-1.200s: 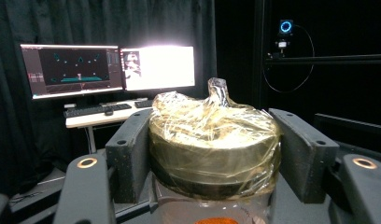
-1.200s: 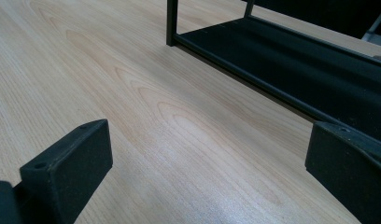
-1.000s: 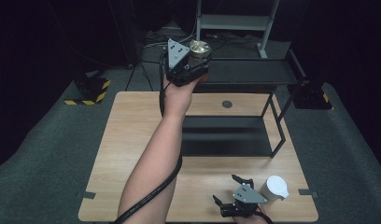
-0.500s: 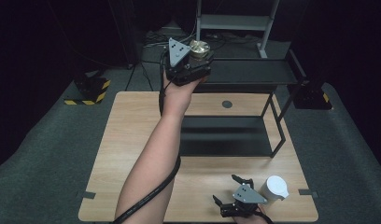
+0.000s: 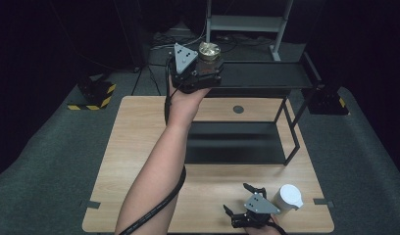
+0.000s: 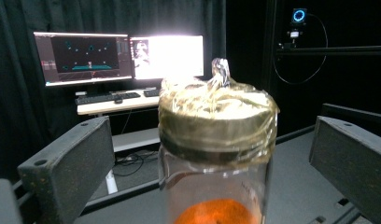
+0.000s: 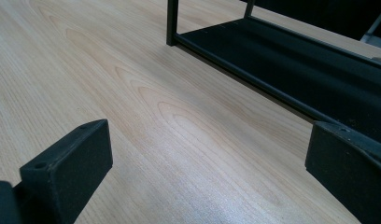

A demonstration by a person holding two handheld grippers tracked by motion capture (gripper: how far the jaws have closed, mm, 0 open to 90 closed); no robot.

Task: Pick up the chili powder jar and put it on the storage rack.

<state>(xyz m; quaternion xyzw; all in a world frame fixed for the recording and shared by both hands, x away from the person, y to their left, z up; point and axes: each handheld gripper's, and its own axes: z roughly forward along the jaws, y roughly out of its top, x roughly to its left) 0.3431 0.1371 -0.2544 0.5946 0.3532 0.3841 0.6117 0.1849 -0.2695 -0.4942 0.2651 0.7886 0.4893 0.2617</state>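
At top centre of the high view, a clear glass jar (image 5: 209, 58) with orange powder and a tape-wrapped gold lid stood on the black shelf (image 5: 266, 76). The left gripper (image 5: 208, 66) had just been opening, its jaws wide either side of the jar, not pressing it. The right gripper (image 5: 239, 200) rested wide open and empty at lower right.

No legible text, label or number — monitors (image 6: 118, 56) too blurred.

High view: fixed above person's side of table (image 5: 139, 147), facing forward and down; black shelf rack (image 5: 266, 78) at far side, well off. Left gripper view: rides at rack's top shelf (image 6: 300, 186), level, facing away from table toward monitors (image 6: 118, 56); jar (image 6: 216, 149) very near lens. Right gripper view: low over table (image 7: 132, 93), close, facing rack's bottom shelf (image 7: 296, 60). All share rack.
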